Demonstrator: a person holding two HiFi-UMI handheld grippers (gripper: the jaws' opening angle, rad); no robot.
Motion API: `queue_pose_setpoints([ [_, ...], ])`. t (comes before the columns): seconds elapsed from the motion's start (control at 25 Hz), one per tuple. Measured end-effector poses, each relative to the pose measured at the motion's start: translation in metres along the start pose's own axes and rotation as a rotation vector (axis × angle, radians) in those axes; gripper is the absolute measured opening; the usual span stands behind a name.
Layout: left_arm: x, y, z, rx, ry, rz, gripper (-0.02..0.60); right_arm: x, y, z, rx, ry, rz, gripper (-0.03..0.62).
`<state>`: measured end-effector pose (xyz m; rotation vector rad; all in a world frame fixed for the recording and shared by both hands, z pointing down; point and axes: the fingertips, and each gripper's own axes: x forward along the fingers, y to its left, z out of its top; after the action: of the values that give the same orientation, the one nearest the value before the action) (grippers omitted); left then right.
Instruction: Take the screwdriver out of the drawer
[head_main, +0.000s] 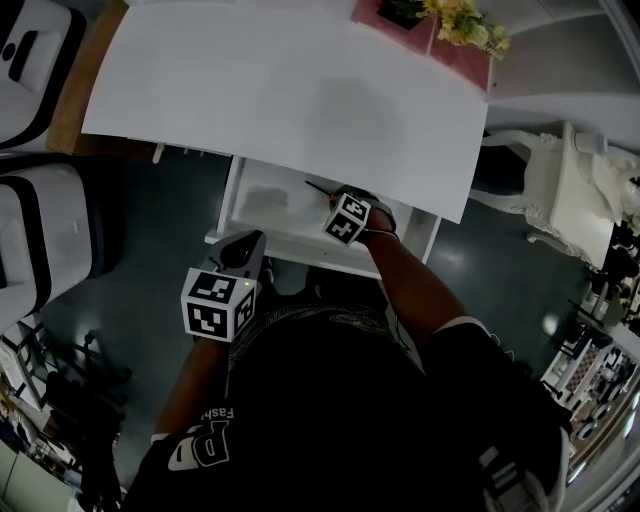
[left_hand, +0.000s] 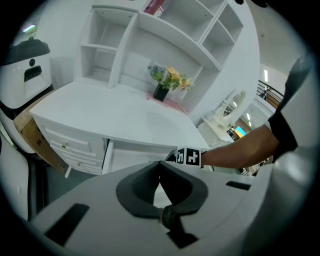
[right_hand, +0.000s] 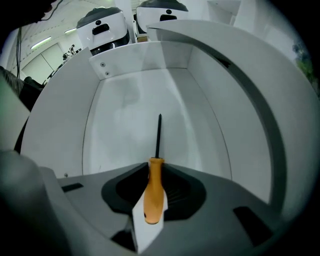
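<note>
Now, drawer (head_main: 232, 200) (left_hand: 131, 154) (right_hand: 127, 117): is standing open, its white floor showing and bare but for one tool.
Desk top (head_main: 280, 90) (left_hand: 110, 112): is lying just above the drawer and overhanging its back part.
Screwdriver (head_main: 318, 187) (right_hand: 155, 167): is sitting inside the drawer, toward its right end, orange handle nearest the person and thin dark shaft pointing toward the drawer's left end. Whether it is touching the drawer floor, I cannot tell.
Right gripper (head_main: 334, 197) (right_hand: 154, 181): is reaching into the drawer from its front right, with both jaws pinching the orange handle from either side and the shaft sticking out past the tips.
Left gripper (head_main: 247, 242) (left_hand: 159, 165): is hanging outside the drawer, just off its front left corner. Its jaw tips are pressing together with nothing between them, and it is pointing across the drawer's front.
Person (head_main: 400, 400): is standing at the drawer's front in a dark shirt, leaning over it, with one arm stretching into the drawer.
Flowers (head_main: 462, 20) (left_hand: 171, 77): are sitting well behind the drawer, at the far edge of the desk top.
White chair (head_main: 560, 190): is standing well to the right of the drawer.
White-and-black units (head_main: 40, 235) (right_hand: 102, 27): are standing on the floor, well to the left of the drawer.
</note>
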<state>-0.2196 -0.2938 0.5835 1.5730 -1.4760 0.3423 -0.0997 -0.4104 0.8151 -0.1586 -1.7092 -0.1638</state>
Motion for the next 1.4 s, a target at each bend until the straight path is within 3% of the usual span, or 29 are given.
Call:
queue_pose_setpoints([
  [0.36,-0.001,0.004,-0.005,-0.025,-0.011,-0.004,0.014,0.004,0.001,0.003,-0.029,0.049,0.024,0.091],
  [0.72,-0.011,0.005,-0.002,0.019,-0.021,-0.015,0.014,-0.001,0.001,0.003,0.028,0.034,-0.012,0.077],
  [1.2,-0.02,-0.008,0.005,0.119,-0.035,-0.06,0.014,-0.052,0.018,0.024,0.105,-0.102,-0.073,0.075],
  [1.4,-0.023,-0.017,0.011,0.129,-0.053,-0.087,0.014,-0.086,0.018,0.029,0.253,-0.225,-0.083,0.075],
])
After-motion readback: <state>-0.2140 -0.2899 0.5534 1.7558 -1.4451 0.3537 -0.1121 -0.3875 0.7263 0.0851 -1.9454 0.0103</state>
